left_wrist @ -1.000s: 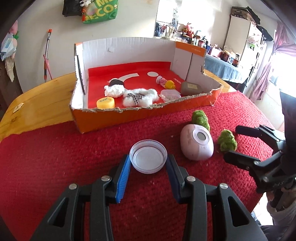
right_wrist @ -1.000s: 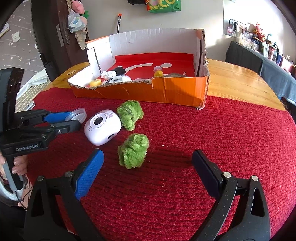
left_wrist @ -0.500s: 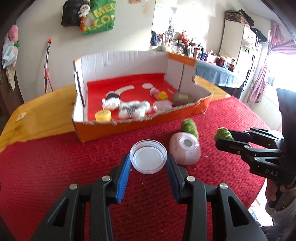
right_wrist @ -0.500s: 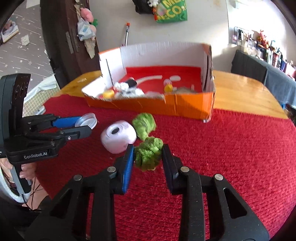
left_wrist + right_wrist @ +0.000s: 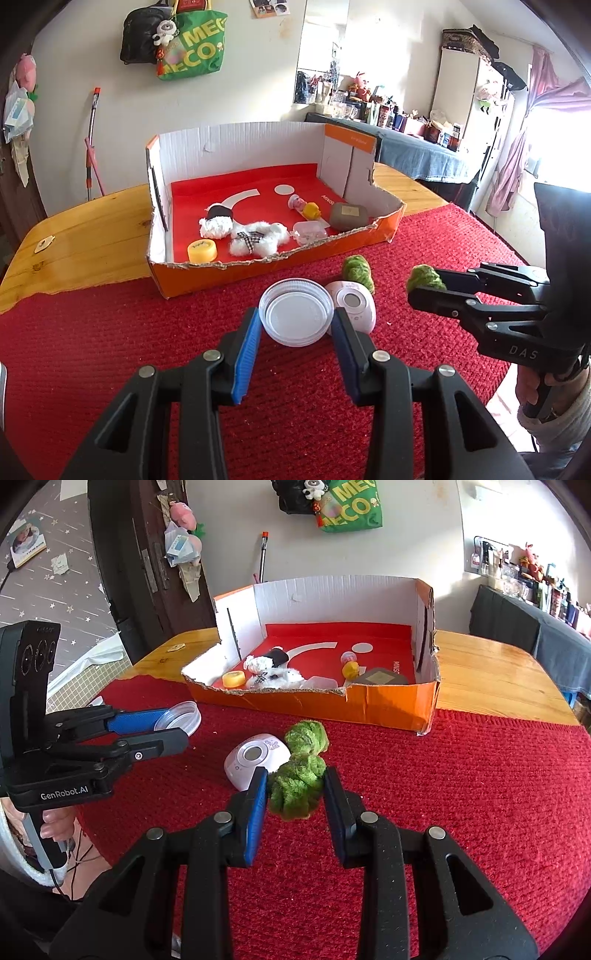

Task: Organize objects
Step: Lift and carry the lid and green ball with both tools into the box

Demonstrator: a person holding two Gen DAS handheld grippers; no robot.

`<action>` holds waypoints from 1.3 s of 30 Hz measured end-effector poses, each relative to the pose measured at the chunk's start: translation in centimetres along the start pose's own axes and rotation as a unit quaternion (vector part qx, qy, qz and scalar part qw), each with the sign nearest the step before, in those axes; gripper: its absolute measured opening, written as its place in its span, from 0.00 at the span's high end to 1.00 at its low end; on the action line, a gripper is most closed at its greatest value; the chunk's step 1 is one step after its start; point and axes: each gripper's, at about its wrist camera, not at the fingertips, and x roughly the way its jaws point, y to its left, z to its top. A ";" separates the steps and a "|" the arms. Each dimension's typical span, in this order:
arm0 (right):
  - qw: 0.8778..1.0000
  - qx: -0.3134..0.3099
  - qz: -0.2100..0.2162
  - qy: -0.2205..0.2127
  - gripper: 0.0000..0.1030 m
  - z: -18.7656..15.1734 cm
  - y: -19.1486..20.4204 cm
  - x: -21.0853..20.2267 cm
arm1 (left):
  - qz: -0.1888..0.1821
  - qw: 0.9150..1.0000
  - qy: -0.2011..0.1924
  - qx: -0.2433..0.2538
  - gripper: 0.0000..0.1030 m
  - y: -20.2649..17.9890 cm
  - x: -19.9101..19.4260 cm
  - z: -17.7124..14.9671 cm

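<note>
- Left wrist view: the left gripper point(image 5: 295, 328) is clamped on a clear plastic lid point(image 5: 295, 312), its blue pads pressing the rim from both sides, and the lid is lifted above the red cloth point(image 5: 110, 350).
- Just behind and right of the lid a pink round gadget point(image 5: 356, 301) lies on the cloth, with a loose green fuzzy ball point(image 5: 356, 269) touching its far side.
- Right wrist view: the right gripper point(image 5: 295, 797) is closed on a second green fuzzy ball point(image 5: 297, 790), which is squeezed between the pads. Its jaws have just been closing from wide apart onto that ball.
- Seen from the left camera, that held ball sits at the tip of the right gripper, clear of the cloth and right of the gadget.
- An orange cardboard box point(image 5: 277, 266) with a torn front wall stands beyond these things, partly on the cloth and partly on the wooden table point(image 5: 85, 236).
- Inside the box lie a yellow cap point(image 5: 202, 251), a white fluffy toy point(image 5: 255, 240), a small clear container point(image 5: 310, 232), a grey pouch point(image 5: 349, 216) and a small pink and yellow bottle point(image 5: 304, 206).
- A hand point(image 5: 55, 823) grips the handle of the left gripper at the left edge of the right view.
</note>
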 end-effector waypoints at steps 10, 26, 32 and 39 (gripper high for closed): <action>1.000 -0.019 0.001 -0.024 0.72 3.4 0.3 -1.1 | -0.004 1.000 -0.014 0.004 0.60 -0.2 -0.3 2.6; 0.993 -0.050 -0.098 0.051 0.72 15.9 -1.8 7.0 | 0.000 0.998 0.059 -0.012 0.60 2.3 8.8 11.3; 0.988 -0.041 -0.113 0.095 0.72 17.6 -2.3 10.5 | 0.000 0.996 0.083 -0.010 0.60 2.7 11.5 12.0; 0.982 -0.013 -0.126 0.143 0.72 19.2 -3.6 14.6 | -0.010 0.994 0.102 -0.025 0.60 3.6 13.6 11.9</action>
